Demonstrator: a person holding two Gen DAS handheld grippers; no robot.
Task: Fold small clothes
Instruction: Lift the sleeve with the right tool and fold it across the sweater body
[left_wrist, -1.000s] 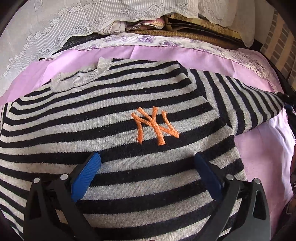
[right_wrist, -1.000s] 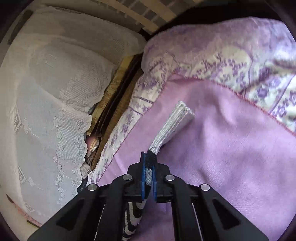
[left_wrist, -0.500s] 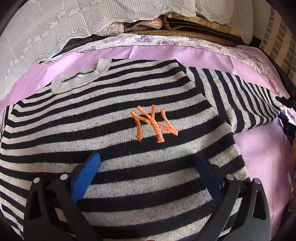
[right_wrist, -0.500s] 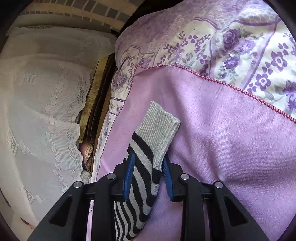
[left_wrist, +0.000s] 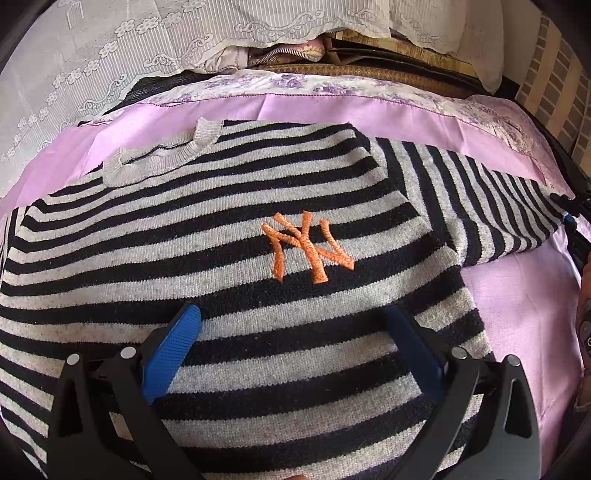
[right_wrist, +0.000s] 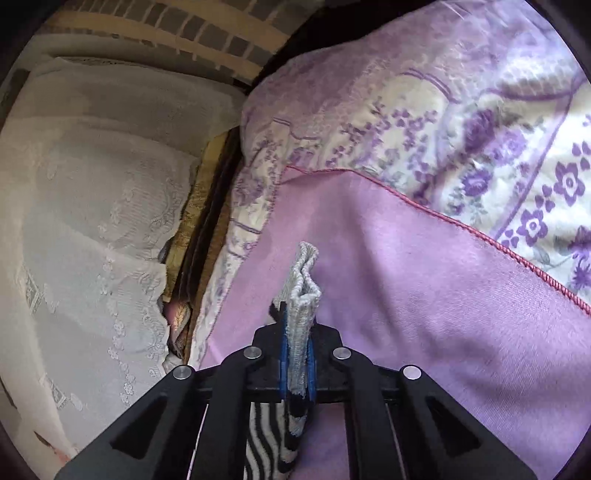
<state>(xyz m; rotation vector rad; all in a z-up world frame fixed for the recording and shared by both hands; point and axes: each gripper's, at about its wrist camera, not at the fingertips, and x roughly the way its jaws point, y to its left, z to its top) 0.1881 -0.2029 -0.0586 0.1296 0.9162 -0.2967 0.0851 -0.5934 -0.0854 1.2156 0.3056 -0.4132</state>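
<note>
Pinching the sweater cuff (right_wrist: 300, 295) between the right fingers (right_wrist: 282, 343).

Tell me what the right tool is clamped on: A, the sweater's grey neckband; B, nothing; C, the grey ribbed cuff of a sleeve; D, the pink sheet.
C: the right tool is shut on the grey ribbed cuff, which sticks up between its blue pads above the pink sheet.
</note>
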